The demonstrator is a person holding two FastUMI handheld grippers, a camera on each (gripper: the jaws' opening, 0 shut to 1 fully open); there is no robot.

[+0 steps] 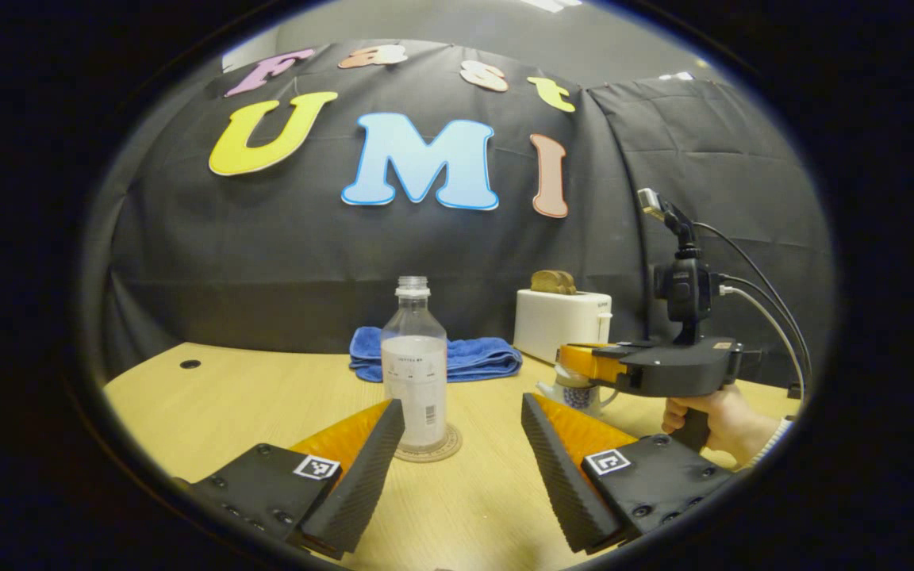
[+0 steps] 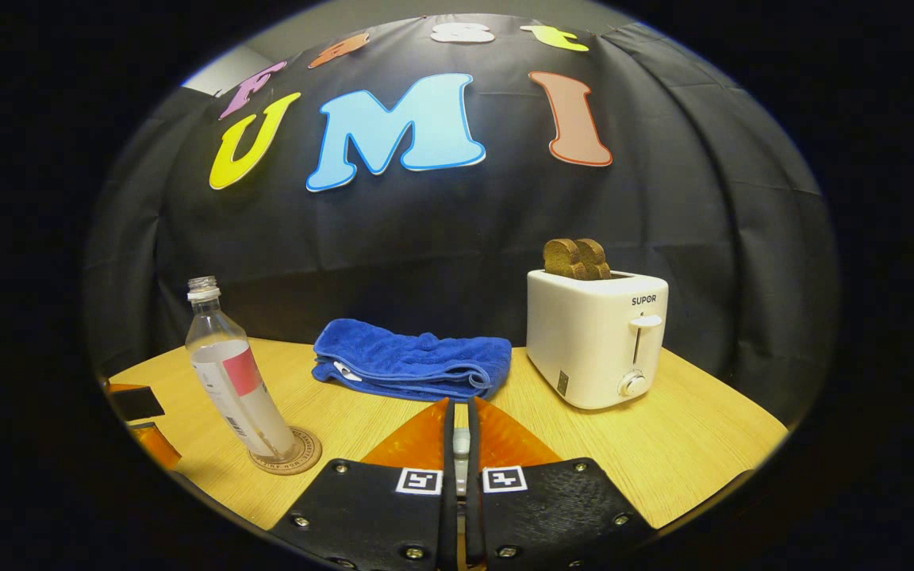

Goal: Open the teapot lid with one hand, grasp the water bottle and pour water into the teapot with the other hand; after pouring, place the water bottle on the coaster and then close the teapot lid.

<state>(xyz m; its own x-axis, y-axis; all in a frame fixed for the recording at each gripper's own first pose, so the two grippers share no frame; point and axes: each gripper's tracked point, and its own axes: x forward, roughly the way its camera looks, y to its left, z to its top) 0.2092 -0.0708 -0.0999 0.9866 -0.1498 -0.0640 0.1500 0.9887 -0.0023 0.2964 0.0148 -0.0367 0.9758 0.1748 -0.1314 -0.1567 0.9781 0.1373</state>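
A clear water bottle (image 1: 415, 369) without a cap stands upright on a round coaster (image 1: 445, 450) on the wooden table. My left gripper (image 1: 461, 403) is open right in front of it, its left finger close beside the bottle's base, nothing held. To the right, a hand (image 1: 715, 420) holds my right gripper (image 1: 576, 363) directly over the white, blue-patterned teapot (image 1: 581, 394), which it mostly hides. In the right gripper view, the right gripper (image 2: 461, 412) is shut on a small white piece, the teapot lid (image 2: 462, 441). The bottle (image 2: 236, 381) and coaster (image 2: 289, 454) appear at the left.
A folded blue towel (image 2: 413, 365) lies at the back of the table (image 2: 703, 444). A white toaster (image 2: 596, 337) with two bread slices (image 2: 576, 258) stands at the back right. The left gripper's edge (image 2: 140, 416) shows at the far left.
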